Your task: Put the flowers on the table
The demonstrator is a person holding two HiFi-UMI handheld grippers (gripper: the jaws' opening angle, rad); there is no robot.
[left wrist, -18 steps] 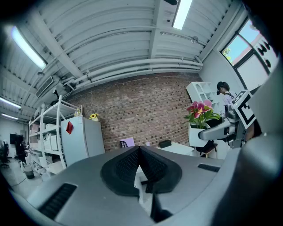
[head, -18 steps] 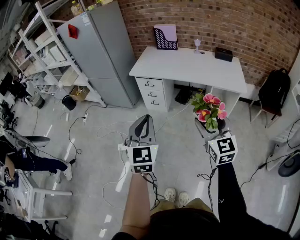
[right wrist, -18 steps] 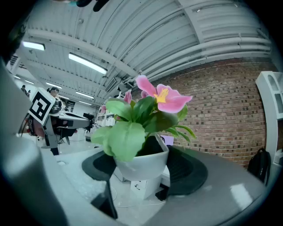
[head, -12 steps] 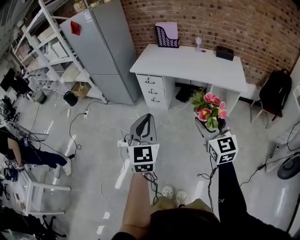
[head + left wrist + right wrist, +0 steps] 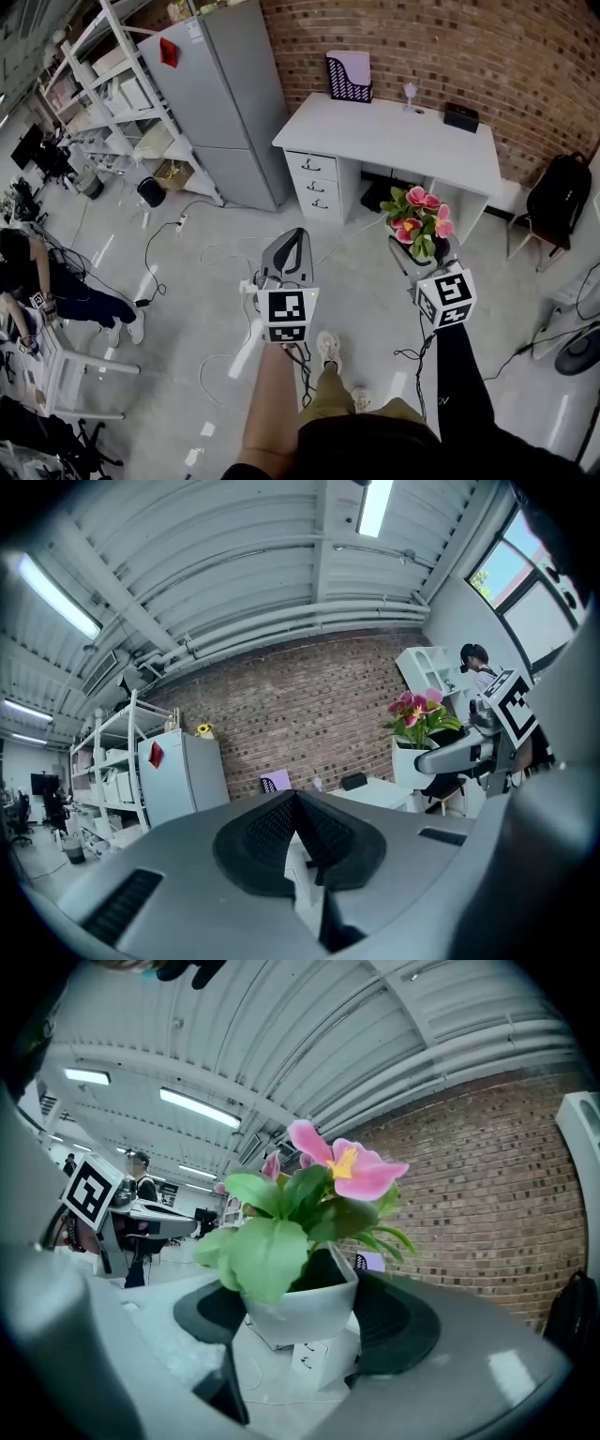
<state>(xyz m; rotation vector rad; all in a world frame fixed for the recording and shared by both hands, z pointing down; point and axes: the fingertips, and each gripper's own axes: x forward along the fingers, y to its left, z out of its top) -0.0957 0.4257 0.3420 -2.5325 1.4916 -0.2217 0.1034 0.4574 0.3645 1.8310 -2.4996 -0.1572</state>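
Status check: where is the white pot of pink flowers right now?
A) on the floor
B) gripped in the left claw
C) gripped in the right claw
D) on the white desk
C: the right gripper view shows the white pot of pink flowers pinched between the right claw's pads.

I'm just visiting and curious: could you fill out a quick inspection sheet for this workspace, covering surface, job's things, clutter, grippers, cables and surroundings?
Surface: white desk with drawers against the brick wall.
Job's things: potted flowers, carried in the air, not yet on the desk.
Clutter: purple file holder, small glass, black box along the desk's back edge.
Grippers: left gripper jaws together, empty; right gripper jaws clamped on the flowers' pot.
Cables: loose cables across the floor.
Surroundings: grey fridge, shelving, black backpack, seated person.
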